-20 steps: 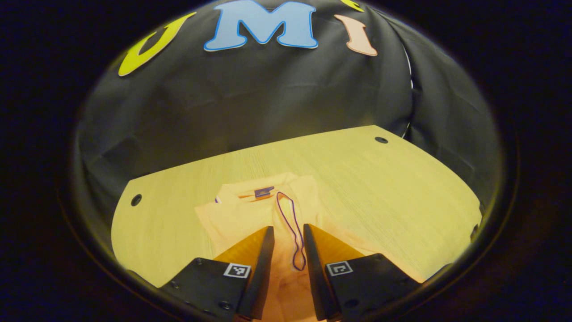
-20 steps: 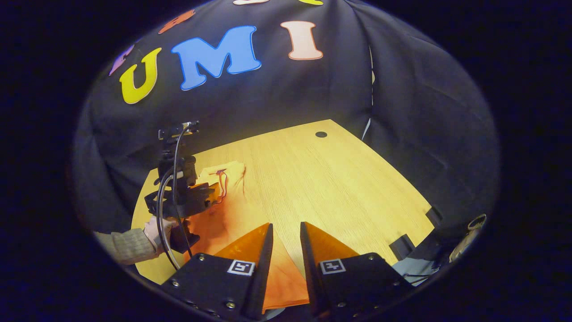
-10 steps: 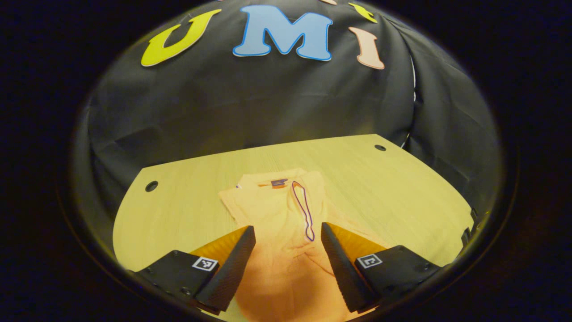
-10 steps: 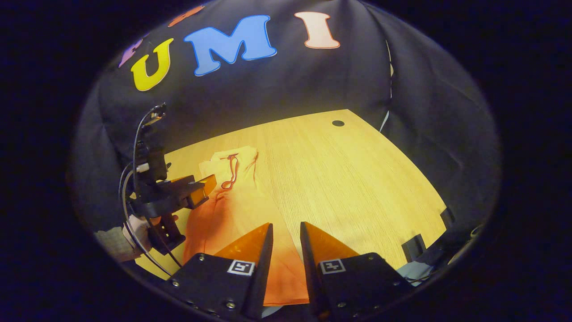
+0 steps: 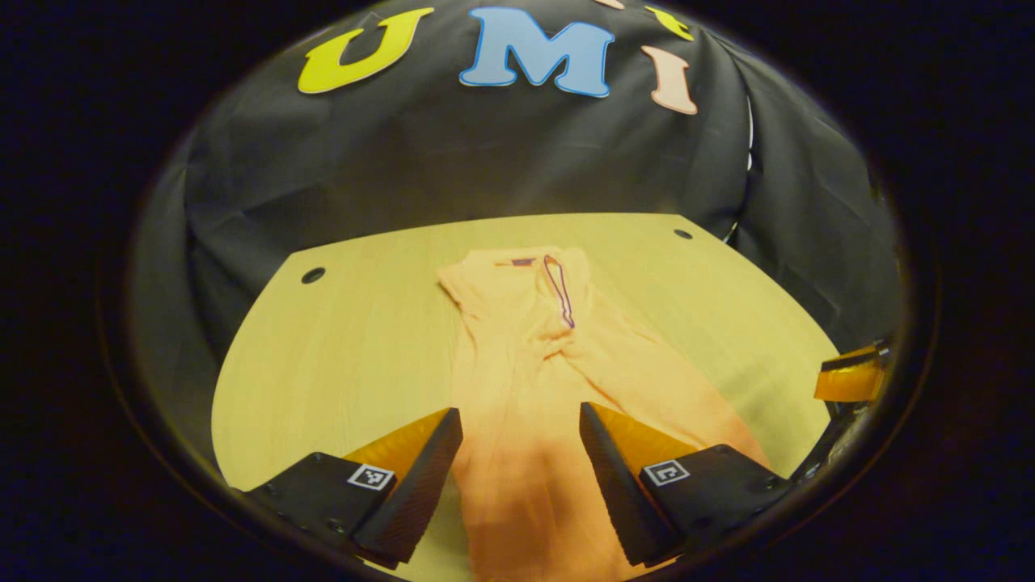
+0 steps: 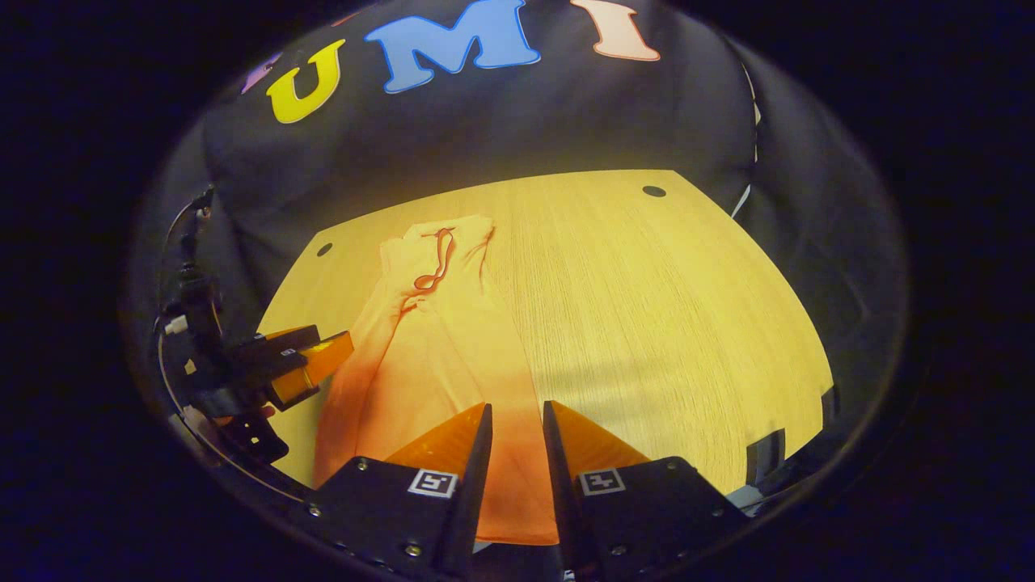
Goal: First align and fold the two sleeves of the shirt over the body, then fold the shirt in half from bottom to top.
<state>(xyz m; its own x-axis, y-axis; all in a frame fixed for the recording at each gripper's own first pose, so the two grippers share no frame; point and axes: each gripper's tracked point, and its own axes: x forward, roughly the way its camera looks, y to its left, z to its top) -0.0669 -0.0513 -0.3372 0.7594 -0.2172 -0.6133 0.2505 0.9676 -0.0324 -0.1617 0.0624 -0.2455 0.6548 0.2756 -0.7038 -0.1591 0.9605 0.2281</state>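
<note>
Shirt (image 5: 525,380) lengthwise, collar toward far wall

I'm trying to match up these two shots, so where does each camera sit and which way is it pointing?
Left gripper view: rides the left tool, looking along the orange shirt toward the booth's back wall; own fingers spread, the right tool at the edge.
Right gripper view: rides the right tool, facing the same way over the shirt's near end; fingers nearly together.
Shared: shirt, wooden table.

— Where's the shirt (image 5: 534,380)?
— Lying lengthwise on the table (image 5: 340,339), collar at the far end.
— And the grippers?
— At its near end: left gripper (image 5: 521,440), right gripper (image 6: 516,432) beside it.
</note>
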